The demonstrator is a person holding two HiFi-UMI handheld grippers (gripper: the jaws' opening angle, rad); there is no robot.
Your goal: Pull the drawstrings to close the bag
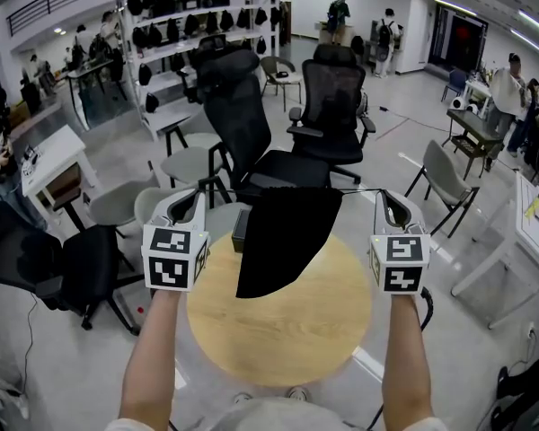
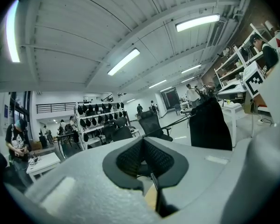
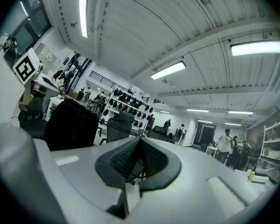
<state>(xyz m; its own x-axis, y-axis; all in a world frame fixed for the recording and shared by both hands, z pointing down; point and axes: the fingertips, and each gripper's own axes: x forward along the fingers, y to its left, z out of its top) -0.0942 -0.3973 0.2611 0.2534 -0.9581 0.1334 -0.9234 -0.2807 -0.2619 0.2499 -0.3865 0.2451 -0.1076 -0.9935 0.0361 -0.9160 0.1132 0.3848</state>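
While both cords run taut, the task is judged under way but unfinished. The left tool (image 1: 191, 203) and right tool (image 1: 393, 205) each stand shut tight on a thin black drawstring (image 1: 359, 191), held well apart. Between them the flat black fabric bag (image 1: 287, 232) hangs clear of the round light-wood desk (image 1: 278, 330), above its far edge. Its top edge reads broad, so the mouth appears not yet cinched; a further outward pull is judged necessary. Only the head view shows the desk and the bag's full outline. Only the left gripper view and right gripper view show each tool's ribbed pads (image 2: 130, 157) met, with the drawstring leading off towards the bag.
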